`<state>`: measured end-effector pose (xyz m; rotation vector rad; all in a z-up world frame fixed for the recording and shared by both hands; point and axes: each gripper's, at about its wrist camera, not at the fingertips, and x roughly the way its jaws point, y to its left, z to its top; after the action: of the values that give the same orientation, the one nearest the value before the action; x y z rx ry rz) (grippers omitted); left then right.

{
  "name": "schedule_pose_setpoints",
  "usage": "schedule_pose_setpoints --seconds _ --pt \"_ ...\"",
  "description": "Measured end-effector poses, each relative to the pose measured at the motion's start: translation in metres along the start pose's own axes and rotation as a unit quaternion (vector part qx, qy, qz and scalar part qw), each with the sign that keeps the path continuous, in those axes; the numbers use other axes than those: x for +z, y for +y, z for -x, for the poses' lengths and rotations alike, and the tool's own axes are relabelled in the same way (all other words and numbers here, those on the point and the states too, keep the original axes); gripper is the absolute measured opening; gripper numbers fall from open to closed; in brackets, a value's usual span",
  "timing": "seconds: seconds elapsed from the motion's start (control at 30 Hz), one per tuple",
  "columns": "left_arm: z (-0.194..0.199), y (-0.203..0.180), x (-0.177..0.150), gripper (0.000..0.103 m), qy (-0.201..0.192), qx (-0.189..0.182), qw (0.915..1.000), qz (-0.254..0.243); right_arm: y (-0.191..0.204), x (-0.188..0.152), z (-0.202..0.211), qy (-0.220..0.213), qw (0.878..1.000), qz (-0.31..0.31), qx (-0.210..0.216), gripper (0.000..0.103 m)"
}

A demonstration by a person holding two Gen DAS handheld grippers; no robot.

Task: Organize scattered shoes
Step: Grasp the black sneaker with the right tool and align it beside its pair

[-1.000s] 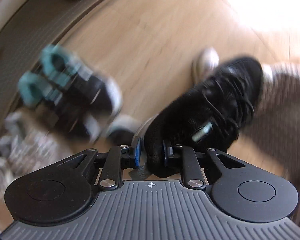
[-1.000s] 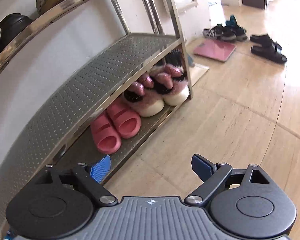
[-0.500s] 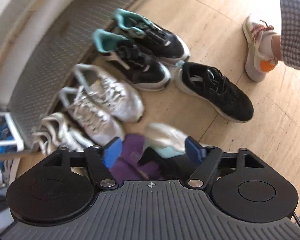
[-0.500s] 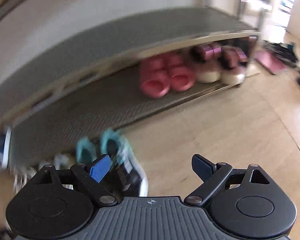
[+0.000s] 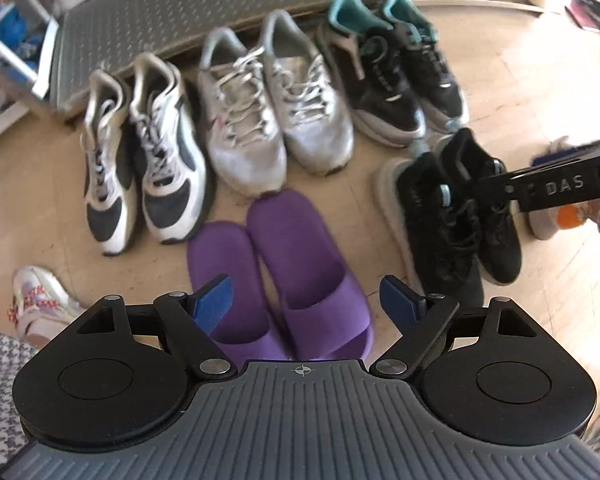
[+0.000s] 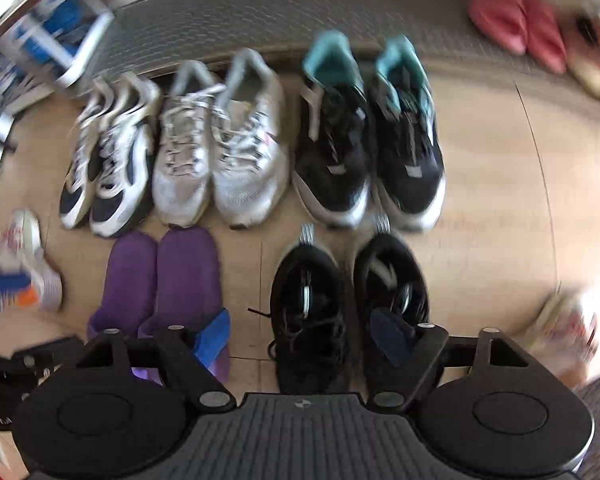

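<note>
black sneakers (image 6: pixel 348 304) paired, laces loose; right gripper (image 6: pixel 304 340) closing, unclamped; left gripper (image 5: pixel 308 300) spread.

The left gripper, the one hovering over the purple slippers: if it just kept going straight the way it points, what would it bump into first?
Most likely the purple slippers. The left gripper points down, open and empty, with the pair between its fingertips; depth is hard to judge.

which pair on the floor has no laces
The purple slides, in the front row left of the all-black sneakers. Every other pair in the group is a lace-up sneaker; these are open slip-ons.
</note>
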<state>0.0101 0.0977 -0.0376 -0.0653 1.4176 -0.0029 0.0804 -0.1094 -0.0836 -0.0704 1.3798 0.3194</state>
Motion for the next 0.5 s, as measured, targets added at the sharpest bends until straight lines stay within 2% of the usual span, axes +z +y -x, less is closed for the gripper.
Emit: schedule_pose_setpoints --seconds 0.07,0.1,0.13,0.27,0.43,0.5 --pt "0.001 0.002 0.004 0.086 -0.003 0.0 1.0 0.006 -0.009 -0.003 -0.006 0.0 0.999 -0.039 -0.003 0.061" --pt "0.001 0.003 0.006 0.086 -0.003 -0.002 1.0 0.009 -0.013 -0.003 -0.012 0.008 0.999 -0.053 0.001 0.051" --pt "0.002 0.003 0.008 0.086 -0.002 -0.009 0.9999 0.012 -0.017 -0.003 -0.018 0.016 0.998 -0.066 0.004 0.048" --pt "0.001 -0.001 0.013 0.086 0.001 -0.033 0.9993 0.02 -0.016 0.0 -0.043 0.043 0.998 -0.05 0.001 0.048" --pt "-0.005 -0.009 0.015 0.086 0.006 -0.022 0.9997 0.01 -0.011 0.009 -0.076 0.058 0.997 -0.045 0.006 0.048" --pt "-0.009 -0.01 0.015 0.086 0.01 -0.013 0.9998 0.006 -0.009 0.009 -0.093 0.069 0.997 -0.039 -0.006 0.048"
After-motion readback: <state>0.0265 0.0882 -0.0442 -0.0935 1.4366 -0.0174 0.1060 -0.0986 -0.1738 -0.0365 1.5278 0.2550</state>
